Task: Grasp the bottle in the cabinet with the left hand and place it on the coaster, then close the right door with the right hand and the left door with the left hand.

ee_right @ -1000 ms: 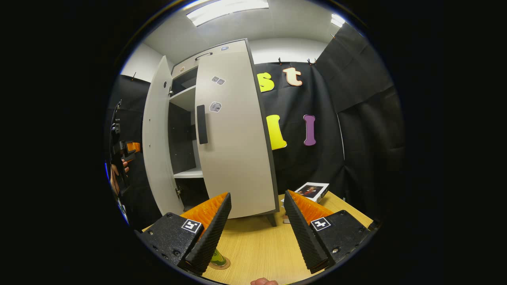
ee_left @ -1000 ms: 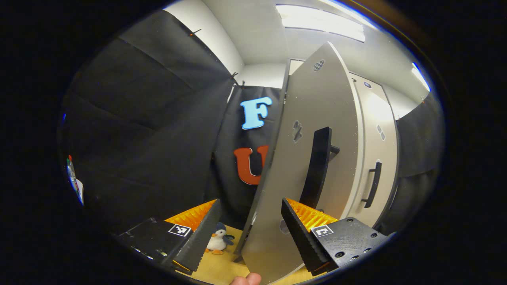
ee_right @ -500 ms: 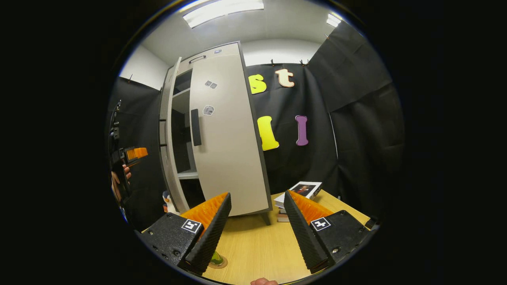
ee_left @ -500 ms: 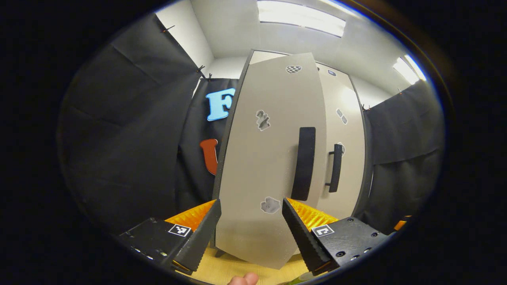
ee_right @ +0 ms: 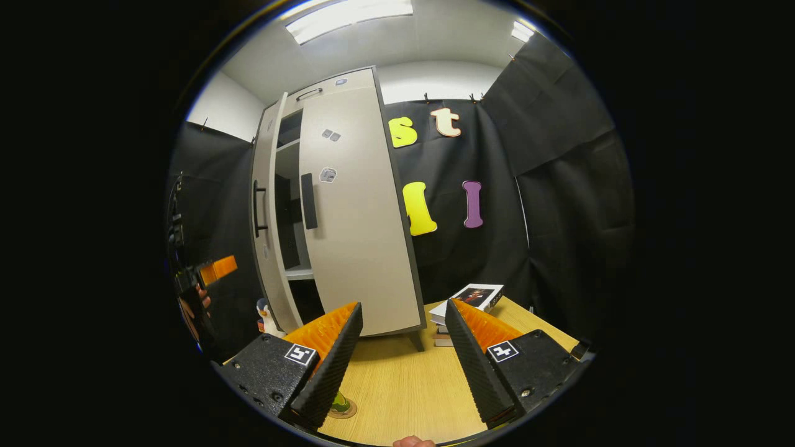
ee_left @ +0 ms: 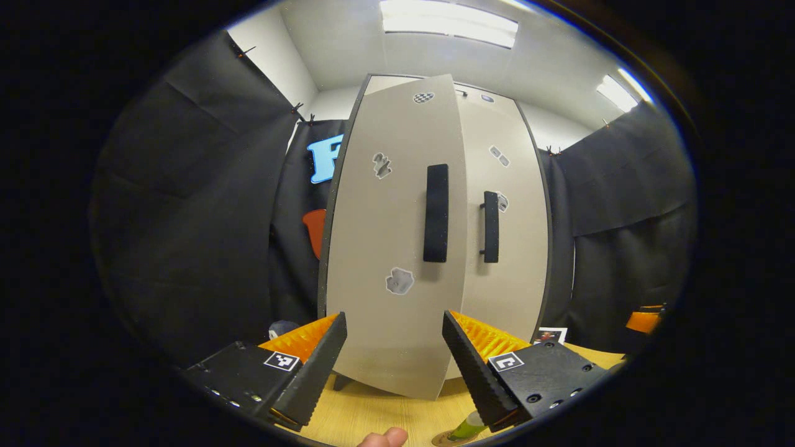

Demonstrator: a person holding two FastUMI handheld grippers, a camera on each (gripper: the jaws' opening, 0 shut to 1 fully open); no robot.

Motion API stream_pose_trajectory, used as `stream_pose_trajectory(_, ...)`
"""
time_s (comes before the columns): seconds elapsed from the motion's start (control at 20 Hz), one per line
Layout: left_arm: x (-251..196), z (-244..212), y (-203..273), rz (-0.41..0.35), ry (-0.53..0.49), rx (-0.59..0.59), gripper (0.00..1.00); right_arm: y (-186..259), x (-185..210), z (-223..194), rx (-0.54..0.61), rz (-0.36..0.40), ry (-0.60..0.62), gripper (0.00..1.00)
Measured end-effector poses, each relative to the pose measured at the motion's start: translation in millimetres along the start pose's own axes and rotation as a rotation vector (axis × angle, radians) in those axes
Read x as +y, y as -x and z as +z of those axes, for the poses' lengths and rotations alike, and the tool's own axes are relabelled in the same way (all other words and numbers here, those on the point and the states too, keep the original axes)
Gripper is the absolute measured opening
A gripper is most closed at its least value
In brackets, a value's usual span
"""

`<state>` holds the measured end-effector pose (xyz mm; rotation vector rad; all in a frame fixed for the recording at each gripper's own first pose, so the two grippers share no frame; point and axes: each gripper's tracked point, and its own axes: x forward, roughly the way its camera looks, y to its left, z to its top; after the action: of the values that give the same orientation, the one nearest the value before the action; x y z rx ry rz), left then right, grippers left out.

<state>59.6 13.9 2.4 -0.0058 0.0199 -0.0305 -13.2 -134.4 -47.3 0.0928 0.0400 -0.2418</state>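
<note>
Bottle [ee_left: 467,427] apparently rests on the coaster [ee_left: 448,440]; the cabinet's left door [ee_left: 397,248] hangs ajar before the left gripper [ee_left: 393,357], fingers apart. Right gripper [ee_right: 402,347] likewise gapes, empty.

The cabinet's left door [ee_left: 397,248] and right door [ee_left: 506,248] are pale beige-grey with dark edges, black handles [ee_left: 436,213] and small grey-and-white stickers, one checkered. The counter [ee_right: 404,391] is light yellow wood grain. A green bottle [ee_left: 467,427] stands on a brown coaster [ee_right: 343,410]. A white-and-black penguin toy [ee_right: 266,316] sits by the left door.

Black-draped booth [ee_right: 559,186], ceiling lights [ee_left: 448,23]
</note>
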Motion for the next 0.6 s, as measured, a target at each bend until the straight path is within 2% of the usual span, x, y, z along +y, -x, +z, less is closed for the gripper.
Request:
stream_pose_trajectory(0.05,-4,-4,3,-0.009,-0.003,0.001,0.99,0,0,0,-0.001,0.002,-0.003,0.83)
stream_pose_trajectory(0.1,-7,-8,6,-0.014,-0.008,0.001,0.95,-1,3,-1,0.001,0.007,-0.008,0.82)
stream_pose_trajectory(0.25,-15,-26,17,-0.009,-0.001,0.016,0.95,-2,6,-2,0.007,0.018,-0.009,0.83)
stream_pose_trajectory(0.3,-19,-33,20,-0.011,0.004,0.022,0.99,-4,7,-4,0.017,0.019,-0.004,0.83)
stream_pose_trajectory(0.35,-20,-38,22,-0.009,0.005,0.026,0.99,-6,9,-8,0.032,0.025,-0.001,0.82)
stream_pose_trajectory(0.4,-22,-41,25,-0.002,0.0,0.028,0.95,-9,13,-10,0.041,0.033,0.002,0.82)
stream_pose_trajectory(0.45,-21,-48,28,0.006,-0.008,0.037,0.99,-11,17,-10,0.043,0.043,0.003,0.83)
stream_pose_trajectory(0.5,-23,-53,30,0.003,-0.015,0.044,0.95,-13,20,-9,0.04,0.051,0.006,0.83)
stream_pose_trajectory(0.55,-27,-58,31,-0.007,-0.019,0.053,0.95,-14,23,-10,0.038,0.055,0.01,0.82)
stream_pose_trajectory(0.6,-30,-61,33,-0.015,-0.021,0.064,0.99,-16,27,-11,0.042,0.06,0.016,0.83)
